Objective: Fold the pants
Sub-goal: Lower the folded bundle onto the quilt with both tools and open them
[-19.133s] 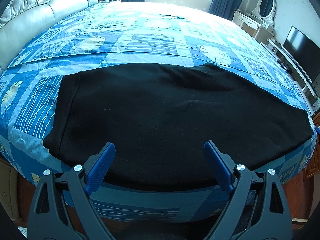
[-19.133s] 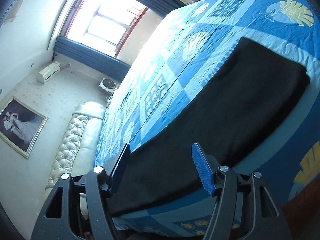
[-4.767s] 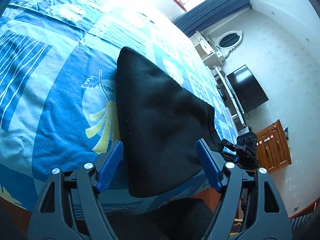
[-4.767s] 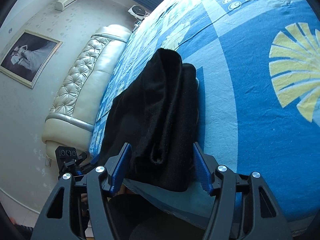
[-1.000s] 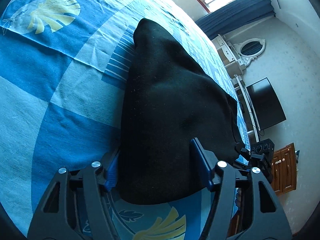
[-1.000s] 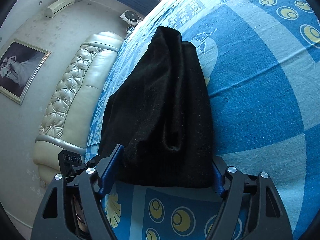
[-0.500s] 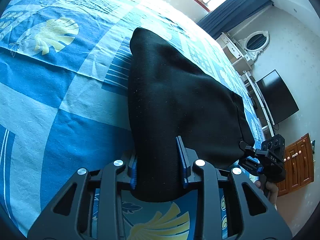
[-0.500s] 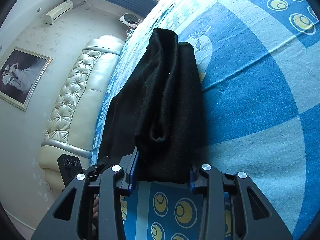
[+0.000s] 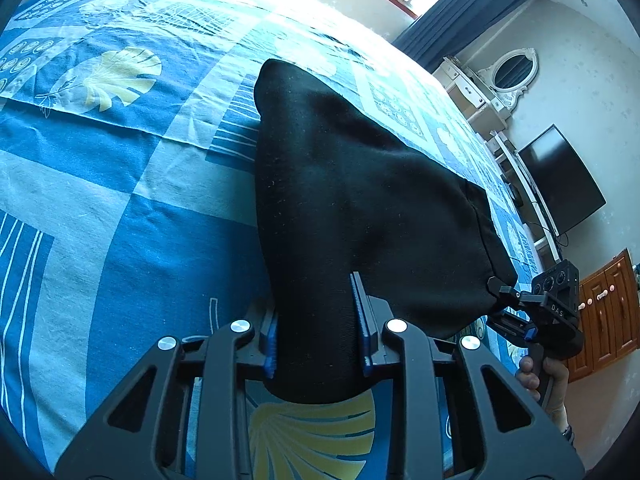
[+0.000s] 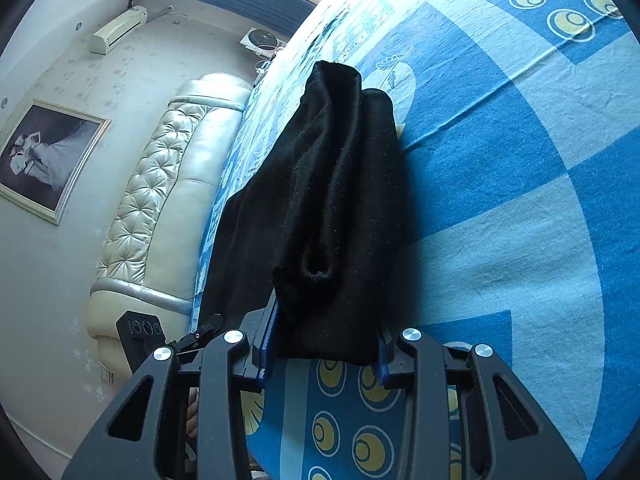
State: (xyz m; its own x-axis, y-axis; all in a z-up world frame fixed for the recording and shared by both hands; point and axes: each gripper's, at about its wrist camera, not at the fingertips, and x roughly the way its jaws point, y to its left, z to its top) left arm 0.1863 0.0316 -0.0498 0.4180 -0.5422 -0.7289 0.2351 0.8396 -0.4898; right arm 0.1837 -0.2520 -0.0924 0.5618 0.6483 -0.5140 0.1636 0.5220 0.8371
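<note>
Both grippers have just closed on the black pants point(image 9: 360, 200) — left gripper point(image 9: 318, 336) and right gripper point(image 10: 324, 344) each pinching a near corner, seemingly lifted slightly off the bed point(image 9: 100, 200).

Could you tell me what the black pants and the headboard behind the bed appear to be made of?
Black pants: soft, matte, slightly fuzzy fabric, likely fleece or brushed knit; it bunches in thick rounded folds and shows lint specks.
Headboard: glossy cream leather or leather look-alike; button tufting and shiny highlights suggest it, real or synthetic I cannot tell.
</note>
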